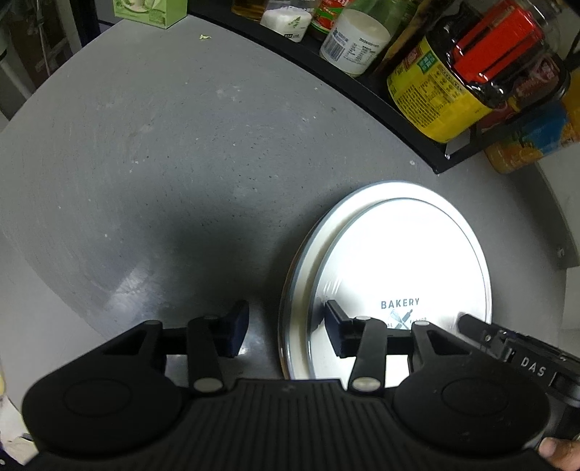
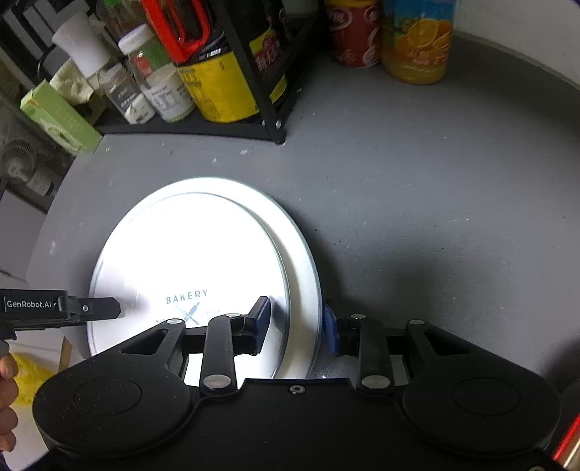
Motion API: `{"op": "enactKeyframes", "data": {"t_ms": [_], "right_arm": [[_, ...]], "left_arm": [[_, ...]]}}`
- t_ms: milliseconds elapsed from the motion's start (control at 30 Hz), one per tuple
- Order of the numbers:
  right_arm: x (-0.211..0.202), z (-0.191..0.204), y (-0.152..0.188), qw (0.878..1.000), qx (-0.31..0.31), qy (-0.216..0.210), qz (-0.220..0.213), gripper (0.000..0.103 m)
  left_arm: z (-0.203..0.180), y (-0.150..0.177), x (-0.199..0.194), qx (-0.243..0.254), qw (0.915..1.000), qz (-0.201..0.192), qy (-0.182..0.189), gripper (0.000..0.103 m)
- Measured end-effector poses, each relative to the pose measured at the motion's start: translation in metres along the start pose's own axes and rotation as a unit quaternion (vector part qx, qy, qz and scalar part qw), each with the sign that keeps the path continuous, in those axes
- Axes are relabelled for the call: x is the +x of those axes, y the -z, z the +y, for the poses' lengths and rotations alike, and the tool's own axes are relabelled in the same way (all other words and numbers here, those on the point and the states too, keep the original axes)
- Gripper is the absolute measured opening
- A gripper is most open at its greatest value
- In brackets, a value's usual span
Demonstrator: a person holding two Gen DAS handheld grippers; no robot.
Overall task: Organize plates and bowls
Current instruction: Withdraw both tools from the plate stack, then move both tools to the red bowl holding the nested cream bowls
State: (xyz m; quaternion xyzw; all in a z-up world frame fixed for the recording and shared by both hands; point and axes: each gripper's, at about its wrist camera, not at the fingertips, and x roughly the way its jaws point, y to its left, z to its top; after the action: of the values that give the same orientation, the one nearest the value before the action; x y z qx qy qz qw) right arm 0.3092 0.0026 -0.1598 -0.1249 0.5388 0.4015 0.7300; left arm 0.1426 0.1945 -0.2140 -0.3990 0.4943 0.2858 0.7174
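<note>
A white plate with "BAKERY" print (image 1: 406,261) lies on a larger white plate (image 1: 319,239) on the grey table. My left gripper (image 1: 286,333) is open, straddling the left rims of the stacked plates, one finger over the top plate, the other over the table. In the right wrist view the BAKERY plate (image 2: 192,250) lies on the larger plate (image 2: 304,268). My right gripper (image 2: 295,328) is open, straddling the right rim, one finger over the plates and one outside. Each gripper shows in the other's view, the right one (image 1: 482,331) and the left one (image 2: 98,308).
A black rack (image 1: 362,83) (image 2: 224,130) with jars and bottles stands at the back of the grey table (image 1: 163,163). An orange juice bottle (image 2: 417,40) and a red can (image 2: 351,32) stand beside it. A green box (image 2: 58,119) lies at the rack's left end.
</note>
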Motion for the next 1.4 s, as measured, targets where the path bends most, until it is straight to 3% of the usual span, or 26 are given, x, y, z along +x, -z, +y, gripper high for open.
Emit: {"op": "enactKeyframes", "data": {"t_ms": [167,300,400,567,700,767,1400], "right_arm": [[-0.017,0.001,0.003,0.999,0.032,-0.005,-0.026,0.045],[-0.035,0.007,0.006,0.997,0.049,0.000,-0.054,0.065],[-0.050,0.010,0.010,0.995,0.059,0.004,-0.076,0.081],[-0.073,0.007,0.020,0.990,0.082,0.023,-0.114,0.095],[-0.092,-0.001,0.029,0.986,0.104,0.043,-0.126,0.098],[-0.103,-0.006,0.034,0.983,0.113,0.047,-0.138,0.103],[-0.176,-0.082,0.085,0.957,0.181,0.099,-0.204,0.103]], "left_arm": [[-0.009,-0.003,-0.011,0.034,0.9994,-0.010,-0.005,0.048],[-0.018,-0.006,-0.024,0.060,0.9980,-0.018,0.001,0.052],[-0.029,-0.006,-0.034,0.088,0.9956,-0.032,0.003,0.058],[-0.047,-0.004,-0.051,0.132,0.9891,-0.061,0.020,0.075],[-0.063,-0.003,-0.061,0.155,0.9851,-0.060,0.043,0.092],[-0.072,-0.001,-0.065,0.164,0.9829,-0.055,0.063,0.093],[-0.189,0.042,-0.087,0.280,0.9518,-0.056,0.113,0.095]]}}
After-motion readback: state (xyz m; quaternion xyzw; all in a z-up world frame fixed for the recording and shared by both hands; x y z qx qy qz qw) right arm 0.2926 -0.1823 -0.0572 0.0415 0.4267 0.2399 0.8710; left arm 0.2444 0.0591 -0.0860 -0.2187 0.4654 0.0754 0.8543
